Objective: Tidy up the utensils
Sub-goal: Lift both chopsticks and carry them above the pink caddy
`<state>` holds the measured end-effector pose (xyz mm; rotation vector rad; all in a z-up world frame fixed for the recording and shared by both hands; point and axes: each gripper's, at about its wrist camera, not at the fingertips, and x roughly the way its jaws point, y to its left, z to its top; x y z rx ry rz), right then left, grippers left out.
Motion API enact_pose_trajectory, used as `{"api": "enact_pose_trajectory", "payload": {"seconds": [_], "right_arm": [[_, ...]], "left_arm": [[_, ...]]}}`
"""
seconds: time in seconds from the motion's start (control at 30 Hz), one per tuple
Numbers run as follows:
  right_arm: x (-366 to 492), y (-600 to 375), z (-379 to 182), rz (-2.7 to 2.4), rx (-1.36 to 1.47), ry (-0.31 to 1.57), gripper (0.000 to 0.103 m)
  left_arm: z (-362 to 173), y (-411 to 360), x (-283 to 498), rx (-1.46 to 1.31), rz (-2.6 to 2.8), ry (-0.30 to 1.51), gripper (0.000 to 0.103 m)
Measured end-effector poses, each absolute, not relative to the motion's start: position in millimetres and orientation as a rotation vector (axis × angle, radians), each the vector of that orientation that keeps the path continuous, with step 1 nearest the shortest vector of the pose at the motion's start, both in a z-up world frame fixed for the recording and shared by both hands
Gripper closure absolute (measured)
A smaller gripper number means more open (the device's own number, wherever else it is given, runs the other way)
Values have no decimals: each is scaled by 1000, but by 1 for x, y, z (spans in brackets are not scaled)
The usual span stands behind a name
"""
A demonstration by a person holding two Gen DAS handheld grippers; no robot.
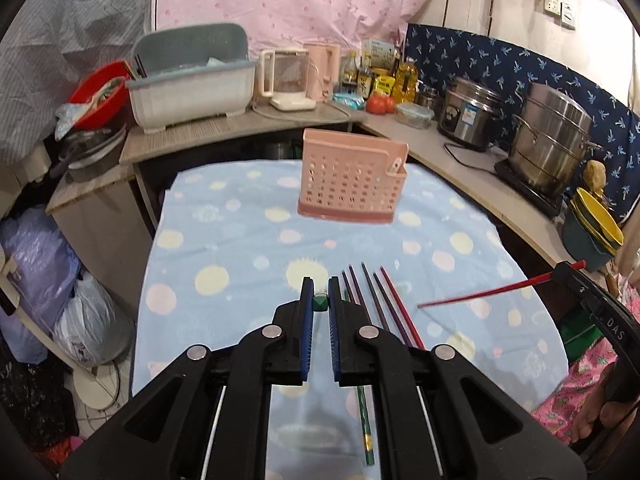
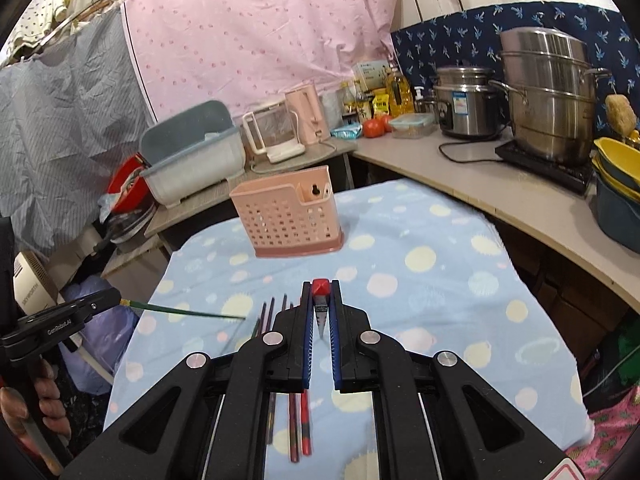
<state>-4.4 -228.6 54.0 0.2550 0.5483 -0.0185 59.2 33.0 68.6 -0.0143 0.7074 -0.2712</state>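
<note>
A pink perforated utensil holder (image 1: 352,182) stands upright on the blue dotted cloth (image 1: 240,240); it also shows in the right wrist view (image 2: 292,214). My left gripper (image 1: 319,300) is shut on a green chopstick (image 1: 320,303), which shows from the side in the right wrist view (image 2: 188,312). My right gripper (image 2: 321,300) is shut on a red chopstick (image 2: 321,287), seen from the side in the left wrist view (image 1: 480,292). Several dark and red chopsticks (image 1: 376,304) lie on the cloth between the grippers, with a green one (image 1: 366,428) under my left gripper.
A counter (image 1: 440,148) wraps around the back and right with a grey dish rack (image 1: 192,88), kettles (image 1: 288,76), bottles, tomatoes (image 1: 380,104), a rice cooker (image 1: 468,114) and a steel steamer pot (image 1: 552,140). Yellow bowls (image 1: 596,220) sit at right. Bags (image 1: 48,272) lie at left.
</note>
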Motion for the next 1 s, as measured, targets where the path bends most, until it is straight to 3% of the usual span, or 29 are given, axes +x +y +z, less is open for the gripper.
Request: {"api": "enact_pose_trajectory", "payload": {"seconds": [0.47,1.0], "right_arm": [[48,-239,100,-3,256,457,96],[158,-249,165,-20,255,340,96]], "left_arm": [[117,22,112,-3,-268,593,96],[228,0,197,-32,-261,368,96]]}}
